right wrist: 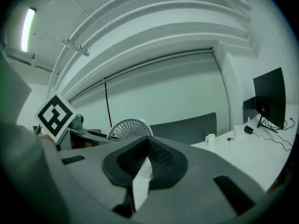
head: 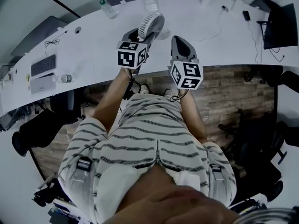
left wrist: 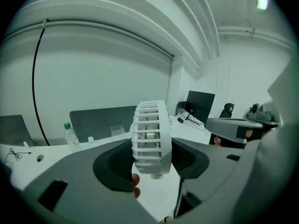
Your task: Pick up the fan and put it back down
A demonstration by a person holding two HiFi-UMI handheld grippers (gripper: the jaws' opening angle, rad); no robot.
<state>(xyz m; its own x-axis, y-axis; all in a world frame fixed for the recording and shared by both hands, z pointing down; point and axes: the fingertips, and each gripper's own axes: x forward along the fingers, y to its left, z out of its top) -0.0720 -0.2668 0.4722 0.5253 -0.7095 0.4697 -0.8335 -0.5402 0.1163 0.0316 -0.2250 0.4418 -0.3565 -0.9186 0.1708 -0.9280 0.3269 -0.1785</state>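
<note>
A small white fan [head: 151, 24] with a round slatted cage hangs above the long white desk [head: 93, 50], lifted off its surface. My left gripper [head: 146, 34] is shut on it. In the left gripper view the fan [left wrist: 151, 136] stands edge-on between the two dark pads [left wrist: 114, 164], which press on its front and back faces. My right gripper [head: 178, 42] hovers just right of it over the desk's near edge, shut with nothing in it. The right gripper view shows its pads [right wrist: 161, 160] meeting and the fan [right wrist: 128, 127] beyond them to the left.
At the desk's far side stand a green-capped water bottle [head: 107, 10] and a clear cup [head: 150, 1]. A keyboard [head: 43, 65] lies far left, and a black monitor [head: 280, 24] with cables sits far right. Dark office chairs stand on the wooden floor.
</note>
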